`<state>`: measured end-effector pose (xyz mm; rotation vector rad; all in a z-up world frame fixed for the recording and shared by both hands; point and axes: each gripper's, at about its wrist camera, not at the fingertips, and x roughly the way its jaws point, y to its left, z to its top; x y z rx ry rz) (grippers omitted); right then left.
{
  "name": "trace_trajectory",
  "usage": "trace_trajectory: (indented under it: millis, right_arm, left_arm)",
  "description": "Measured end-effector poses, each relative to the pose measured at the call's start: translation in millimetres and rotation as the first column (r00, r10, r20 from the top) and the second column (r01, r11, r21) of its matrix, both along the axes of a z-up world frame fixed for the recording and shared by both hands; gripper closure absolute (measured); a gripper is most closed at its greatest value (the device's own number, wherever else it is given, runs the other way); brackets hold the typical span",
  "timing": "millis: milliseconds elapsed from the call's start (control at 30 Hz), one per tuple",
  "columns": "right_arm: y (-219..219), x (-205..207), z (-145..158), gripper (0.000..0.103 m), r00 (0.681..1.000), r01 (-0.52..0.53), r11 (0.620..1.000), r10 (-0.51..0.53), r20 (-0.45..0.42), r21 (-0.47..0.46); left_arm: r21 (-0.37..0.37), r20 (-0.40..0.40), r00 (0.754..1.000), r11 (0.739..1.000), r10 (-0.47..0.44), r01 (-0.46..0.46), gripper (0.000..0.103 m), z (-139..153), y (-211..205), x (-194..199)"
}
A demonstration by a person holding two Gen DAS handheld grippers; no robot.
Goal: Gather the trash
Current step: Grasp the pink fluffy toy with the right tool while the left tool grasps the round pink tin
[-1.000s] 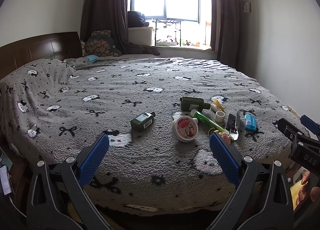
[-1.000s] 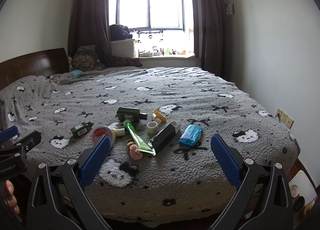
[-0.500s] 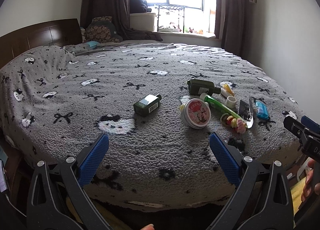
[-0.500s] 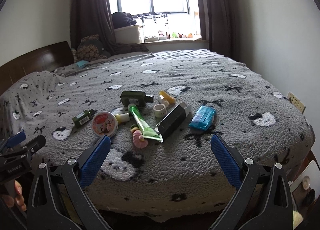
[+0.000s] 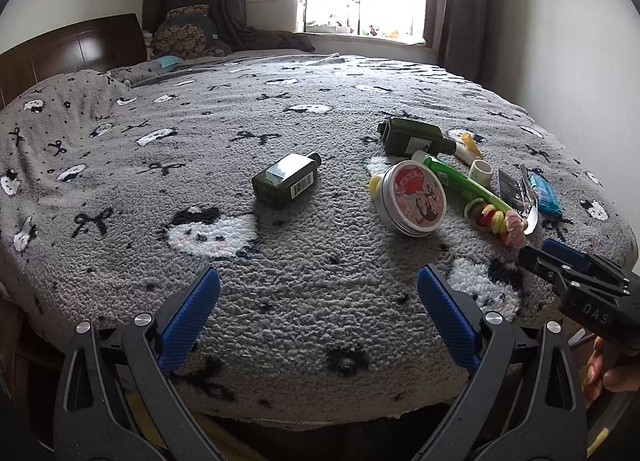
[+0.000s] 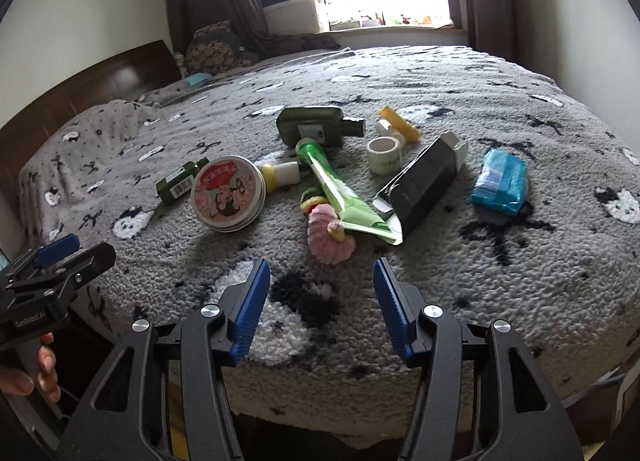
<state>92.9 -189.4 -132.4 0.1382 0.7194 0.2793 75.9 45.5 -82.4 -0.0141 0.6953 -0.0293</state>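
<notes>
I am holding my left gripper [image 5: 318, 303] wide apart over the near edge of the grey fleece bed [image 5: 280, 321], nothing between its pads. My right gripper [image 6: 321, 303] has just been closing and is standing half apart, gripping nothing, just short of the pink fluffy hair tie [image 6: 330, 239]. The trash is lying clustered ahead: a round pink-lidded tin [image 6: 227, 193], a green squeezed tube [image 6: 340, 197], a black opened carton [image 6: 424, 185] and a blue tissue pack [image 6: 500, 181].
</notes>
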Motion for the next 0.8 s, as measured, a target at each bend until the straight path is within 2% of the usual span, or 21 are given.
trace_trajectory:
  millis: [133, 433, 467, 500, 533, 800]
  right_arm:
    - [4, 11, -7, 0.059, 1.000, -0.019, 0.999, 0.019, -0.019, 0.028]
    - [6, 40, -15, 0.059, 1.000, -0.004, 1.000, 0.004, -0.024, 0.004]
    - [7, 43, -15, 0.062, 1.000, -0.009, 1.000, 0.009, -0.026, 0.005]
    - [8, 44, -16, 0.076, 1.000, -0.013, 1.000, 0.013, -0.026, 0.000]
    - [8, 45, -15, 0.078, 1.000, -0.013, 1.000, 0.013, -0.025, -0.007]
    - [-12, 24, 13, 0.079, 0.997, 0.015, 1.000, -0.014, 0.073, -0.022]
  left_arm:
    - [-0.010, -0.005, 1.000, 1.000, -0.018, 0.018, 0.009, -3, -2, 9]
    - [-0.015, -0.017, 0.999, 0.999, -0.047, 0.047, 0.009, -10, -10, 26]
    - [-0.017, -0.018, 0.999, 0.999, -0.051, 0.050, 0.009, -11, -11, 28]
    - [-0.019, -0.021, 0.998, 0.998, -0.055, 0.055, 0.009, -12, -13, 30]
    - [-0.020, -0.024, 0.998, 0.998, -0.061, 0.061, 0.009, -12, -15, 31]
    - [-0.050, -0.034, 0.991, 0.991, -0.128, 0.126, 0.009, -17, -42, 59]
